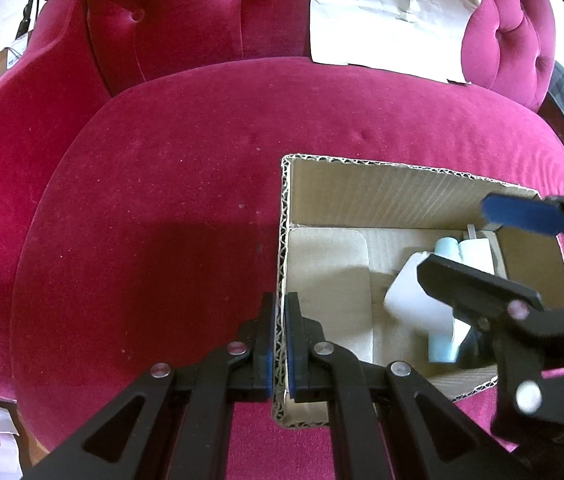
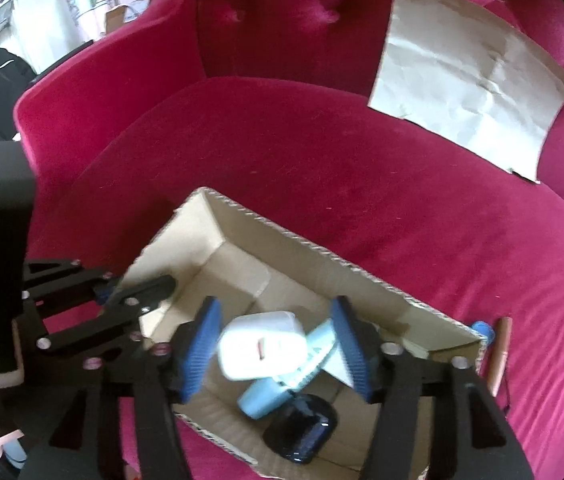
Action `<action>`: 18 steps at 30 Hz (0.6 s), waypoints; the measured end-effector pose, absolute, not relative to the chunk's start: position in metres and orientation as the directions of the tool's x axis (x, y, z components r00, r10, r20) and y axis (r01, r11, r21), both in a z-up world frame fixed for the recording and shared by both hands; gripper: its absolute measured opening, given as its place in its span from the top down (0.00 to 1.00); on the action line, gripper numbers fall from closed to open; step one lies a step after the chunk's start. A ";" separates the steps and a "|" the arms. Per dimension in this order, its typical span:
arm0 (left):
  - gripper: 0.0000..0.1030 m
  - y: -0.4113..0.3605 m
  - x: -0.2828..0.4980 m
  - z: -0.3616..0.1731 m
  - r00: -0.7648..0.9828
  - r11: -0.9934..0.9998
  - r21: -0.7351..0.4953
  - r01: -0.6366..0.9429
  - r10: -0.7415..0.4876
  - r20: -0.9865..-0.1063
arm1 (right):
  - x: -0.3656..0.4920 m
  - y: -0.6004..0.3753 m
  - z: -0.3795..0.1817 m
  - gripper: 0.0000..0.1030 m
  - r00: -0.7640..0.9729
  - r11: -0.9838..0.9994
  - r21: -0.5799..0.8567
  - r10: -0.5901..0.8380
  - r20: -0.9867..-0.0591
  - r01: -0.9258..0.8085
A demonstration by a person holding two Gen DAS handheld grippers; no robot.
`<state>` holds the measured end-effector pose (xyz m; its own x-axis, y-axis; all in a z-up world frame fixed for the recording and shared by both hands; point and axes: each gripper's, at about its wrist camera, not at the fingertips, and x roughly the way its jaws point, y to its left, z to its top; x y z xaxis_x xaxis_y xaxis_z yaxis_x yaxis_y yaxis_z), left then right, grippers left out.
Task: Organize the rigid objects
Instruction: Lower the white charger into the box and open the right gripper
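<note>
Left tool (image 1: pixel 278 344) pinches the open brown cardboard box's (image 1: pixel 362 188) near-left wall; right tool (image 2: pixel 277 350) hangs spread above its white rounded plastic case (image 2: pixel 259 346), likely light, stiff, slick; grip its flat sides. Farther: magenta velvet sofa (image 1: pixel 161 160)

Daylight is bright from the upper left and right edges, blown out to white there; the paper (image 1: pixel 386 20) glares; a soft shadow falls on the sofa (image 1: pixel 161 184) before the box (image 1: pixel 362 192); the right view is motion-blurred throughout, its fingers (image 2: pixel 197 348) smeared; fisheye bending and dark corners frame both views.
</note>
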<state>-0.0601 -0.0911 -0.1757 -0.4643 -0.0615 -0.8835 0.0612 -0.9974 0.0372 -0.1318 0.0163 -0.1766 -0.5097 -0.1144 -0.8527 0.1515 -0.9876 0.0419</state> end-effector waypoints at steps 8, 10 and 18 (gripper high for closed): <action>0.96 -0.090 -0.062 -0.174 -0.464 -0.997 0.041 0.063 -0.065 -0.883 | -0.129 0.029 -0.169 0.03 -0.541 -0.993 0.037 -0.091 -0.836 0.110; 0.96 -0.090 -0.063 -0.174 -0.464 -0.997 0.042 0.062 -0.066 -0.883 | -0.128 0.031 -0.168 0.00 -0.543 -0.994 0.033 -0.083 -0.836 0.101; 0.96 -0.089 -0.063 -0.174 -0.464 -0.997 0.043 0.062 -0.067 -0.883 | -0.124 0.037 -0.164 0.00 -0.546 -0.996 0.018 -0.063 -0.835 0.088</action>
